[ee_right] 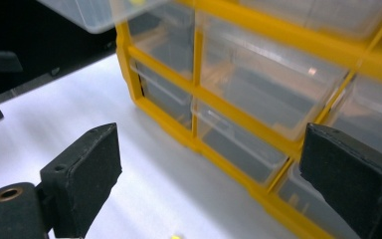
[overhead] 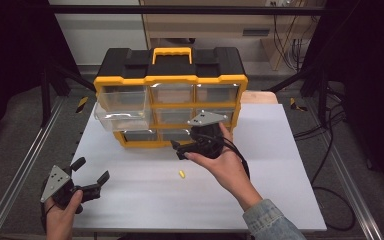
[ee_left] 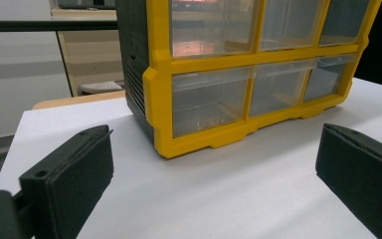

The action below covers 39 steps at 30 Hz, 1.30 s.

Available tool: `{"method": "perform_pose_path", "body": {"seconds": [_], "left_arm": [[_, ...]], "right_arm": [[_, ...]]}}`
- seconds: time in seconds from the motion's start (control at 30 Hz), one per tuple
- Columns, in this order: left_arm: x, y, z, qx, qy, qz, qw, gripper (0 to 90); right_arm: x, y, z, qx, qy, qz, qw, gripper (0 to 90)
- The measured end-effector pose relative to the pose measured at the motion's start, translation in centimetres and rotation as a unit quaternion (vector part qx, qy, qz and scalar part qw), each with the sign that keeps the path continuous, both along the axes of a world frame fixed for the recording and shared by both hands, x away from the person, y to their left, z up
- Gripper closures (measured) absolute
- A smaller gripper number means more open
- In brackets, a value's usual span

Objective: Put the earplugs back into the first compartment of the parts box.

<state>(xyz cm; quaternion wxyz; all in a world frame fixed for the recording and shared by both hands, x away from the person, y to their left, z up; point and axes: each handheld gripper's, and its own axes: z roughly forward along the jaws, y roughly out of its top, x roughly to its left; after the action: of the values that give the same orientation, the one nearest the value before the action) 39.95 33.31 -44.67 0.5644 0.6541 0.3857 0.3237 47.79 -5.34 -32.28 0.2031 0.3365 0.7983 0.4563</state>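
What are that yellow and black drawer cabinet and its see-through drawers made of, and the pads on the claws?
The drawer cabinet looks like moulded plastic, smooth with a slight sheen and rounded edges. Its drawers seem to be clear glossy plastic: you see through them and they catch reflections. The left claw pads look like matte black rubber or foam; which, I cannot tell.

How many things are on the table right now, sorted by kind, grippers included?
Yellow-and-black drawer cabinet: 1, with its middle-left drawer pulled out
Small yellow piece on the white table: 1
Grippers: 2, left gripper and right gripper, both open
Total: 4
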Motion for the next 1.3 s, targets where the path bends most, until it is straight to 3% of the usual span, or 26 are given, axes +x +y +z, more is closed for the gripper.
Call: {"method": "perform_pose_path", "body": {"seconds": [0.57, 1.3], "left_arm": [[0.0, 0.0, 0.0, 0.002, -0.001, -0.001, 1.0000, 1.5], [0.0, -0.2, 0.0, 0.008, -0.001, -0.004, 1.0000, 1.5]], "right_arm": [[-0.5, -1.1, -4.6, -0.010, 0.046, -0.010, 0.9988, 9.6], [-1.0, -1.1, -8.0, -0.020, 0.083, -0.010, 0.9963, 9.3]]}}
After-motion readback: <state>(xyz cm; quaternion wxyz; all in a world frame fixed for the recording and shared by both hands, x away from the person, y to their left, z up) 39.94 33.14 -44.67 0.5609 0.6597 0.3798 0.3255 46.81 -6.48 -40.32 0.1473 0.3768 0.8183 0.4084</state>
